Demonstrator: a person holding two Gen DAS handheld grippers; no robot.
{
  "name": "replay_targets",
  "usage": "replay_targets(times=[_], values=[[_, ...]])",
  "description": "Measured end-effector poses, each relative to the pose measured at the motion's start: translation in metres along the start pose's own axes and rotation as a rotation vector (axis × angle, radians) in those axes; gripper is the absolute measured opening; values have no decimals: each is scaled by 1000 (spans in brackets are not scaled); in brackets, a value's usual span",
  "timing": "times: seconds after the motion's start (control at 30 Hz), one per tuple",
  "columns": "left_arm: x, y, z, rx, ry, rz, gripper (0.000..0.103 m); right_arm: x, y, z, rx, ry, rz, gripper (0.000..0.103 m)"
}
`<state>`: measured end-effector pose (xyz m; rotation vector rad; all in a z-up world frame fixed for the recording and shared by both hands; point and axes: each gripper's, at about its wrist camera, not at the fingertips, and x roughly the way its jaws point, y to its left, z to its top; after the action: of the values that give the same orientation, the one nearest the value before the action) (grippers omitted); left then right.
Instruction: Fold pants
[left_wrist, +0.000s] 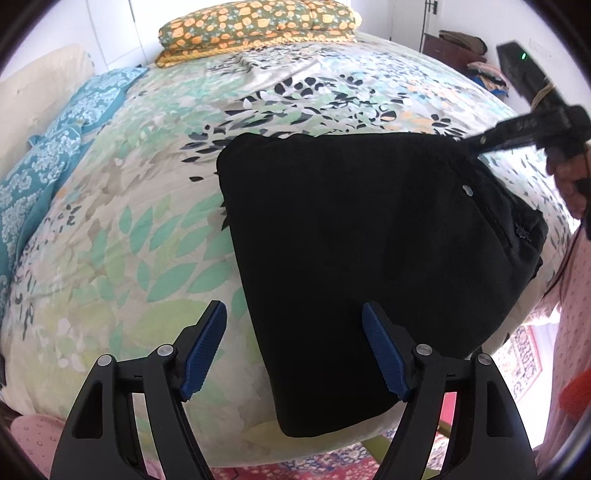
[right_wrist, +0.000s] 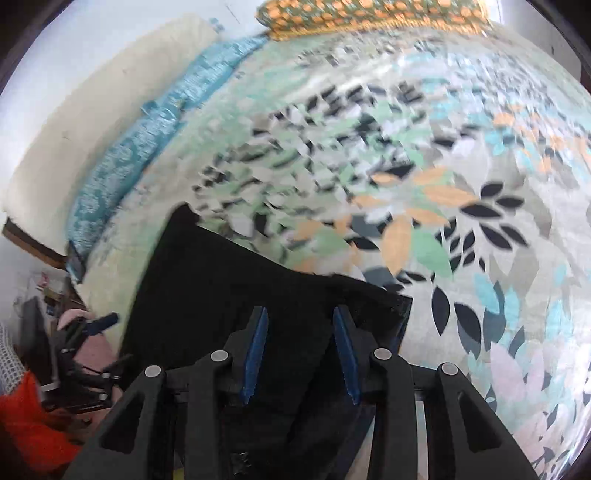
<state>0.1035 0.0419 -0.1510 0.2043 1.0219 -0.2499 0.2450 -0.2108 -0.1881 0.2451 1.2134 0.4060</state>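
Black pants lie folded into a thick rectangle on the leaf-print bedspread, close to the bed's near edge. My left gripper hovers open over the pants' near left edge, one blue pad over the sheet and the other over the cloth. My right gripper reaches in from the upper right, its tip at the far right corner of the pants. In the right wrist view this gripper has its pads a little apart over the black fabric, and neither pad presses on it. That view is blurred.
An orange-flowered pillow lies at the head of the bed, and a teal cloth runs along its left side. A person's hand and pink sleeve are at the right. A patterned rug covers the floor below the bed edge.
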Motion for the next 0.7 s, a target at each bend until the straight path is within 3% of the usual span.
replay_targets(times=[0.17, 0.3, 0.4, 0.47, 0.53, 0.63, 0.67, 0.7], values=[[-19, 8, 3, -48, -26, 15, 78, -42, 29, -14, -68, -71, -31, 36], [-31, 19, 7, -117, -53, -11, 83, -82, 61, -61, -187, -62, 12, 36], [-15, 14, 5, -92, 8, 3, 84, -72, 68, -103, -221, 17, -2, 36], [3, 5, 0, -48, 84, 13, 85, -45, 62, -128, -228, 110, -88, 36], [4, 0, -2, -31, 91, 13, 85, -33, 55, -144, -206, 160, -92, 36], [-13, 5, 1, -24, 51, 12, 86, -57, 51, -142, -169, 97, -32, 37], [-18, 12, 3, -43, 36, -1, 89, -69, 45, -137, -136, 53, 10, 48], [-21, 22, 7, -81, 19, -24, 93, -80, 36, -131, -99, 8, 50, 72]])
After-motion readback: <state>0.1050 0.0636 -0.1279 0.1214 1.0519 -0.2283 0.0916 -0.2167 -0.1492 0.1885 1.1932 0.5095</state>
